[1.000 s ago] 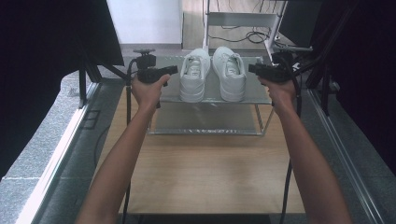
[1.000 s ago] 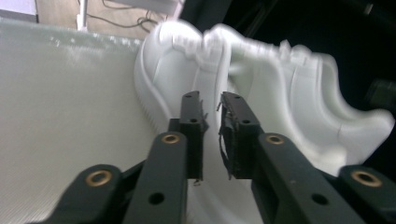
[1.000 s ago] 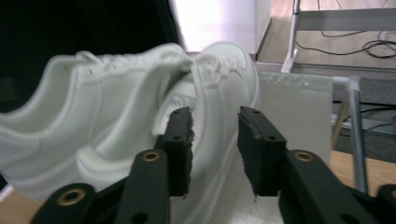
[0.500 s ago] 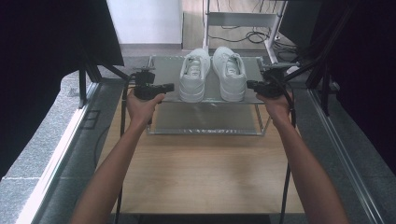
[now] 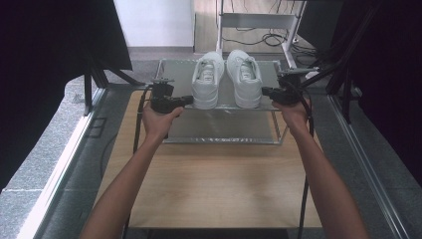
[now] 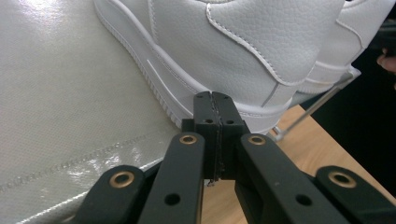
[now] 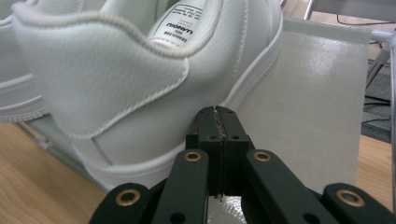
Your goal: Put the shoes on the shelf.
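The left gripper [image 5: 186, 100] has come down and in over the last second: earlier it was held up level with the shelf top, and now it sits at the near left corner of the rack [image 5: 169, 74], its tip just beside the heel of the left shoe [image 5: 207, 79]. In the left gripper view the jaws are pressed flat together with nothing between them, the tip [image 6: 215, 100] right against the sole edge of that shoe [image 6: 243, 42], though whether it touches is hard to tell.

Both white shoes stand side by side on the rack's top shelf, toes pointing away, where they stood a second ago; neither has moved. The rack stands on the far part of the desk [image 5: 214, 184].

The right gripper [image 5: 265, 92] has likewise drawn inward and lower, from out beside the shelf to the heel of the right shoe [image 5: 244, 77]. In the right gripper view its jaws are also closed on nothing, the tip [image 7: 217, 114] at the base of that shoe's [image 7: 116, 79] heel.

So the change is an approach on both sides, not a grasp. As I judge it, the work is at its start: each gripper is lined up on a heel, and both would need to open before either shoe could be taken off the shelf.
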The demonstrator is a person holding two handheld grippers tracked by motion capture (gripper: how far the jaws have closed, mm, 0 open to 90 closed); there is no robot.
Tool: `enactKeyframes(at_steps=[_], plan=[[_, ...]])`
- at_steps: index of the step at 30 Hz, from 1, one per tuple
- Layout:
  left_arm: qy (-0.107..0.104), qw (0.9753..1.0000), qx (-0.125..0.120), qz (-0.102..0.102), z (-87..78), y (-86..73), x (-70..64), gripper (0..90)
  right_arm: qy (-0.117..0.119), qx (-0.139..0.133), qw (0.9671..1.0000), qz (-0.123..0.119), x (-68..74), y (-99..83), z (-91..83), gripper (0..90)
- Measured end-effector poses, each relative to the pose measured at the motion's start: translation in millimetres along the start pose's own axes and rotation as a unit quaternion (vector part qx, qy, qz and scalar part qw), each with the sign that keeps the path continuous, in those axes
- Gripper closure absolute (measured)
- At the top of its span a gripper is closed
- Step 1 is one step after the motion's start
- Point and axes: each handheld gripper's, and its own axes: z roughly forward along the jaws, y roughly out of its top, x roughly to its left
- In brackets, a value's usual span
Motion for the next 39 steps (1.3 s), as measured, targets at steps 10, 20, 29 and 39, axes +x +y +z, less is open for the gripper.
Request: enactKeyframes(at_steps=[10,20,29,39], plan=[[-0.014,0.9997,-0.013,-0.015,4.1,-1.6,-3.3,90.0,0.018,-0.003,0.9998,0.009,-0.3,-1.7,0.0,90.0],[-0.032,0.9993,-0.013,-0.012,17.1,-1.9,-17.7,89.9,0.029,0.000,0.9996,0.003,3.9,-1.8,-0.1,90.0],[-0.036,0.9989,-0.014,-0.025,18.2,-2.8,-16.3,90.0,0.050,0.006,0.9986,-0.014,19.1,-1.1,2.8,90.0],[-0.053,0.9977,-0.020,-0.038,18.1,-6.4,-12.0,90.0,0.053,0.005,0.9986,-0.010,16.6,-4.1,2.2,90.0]])
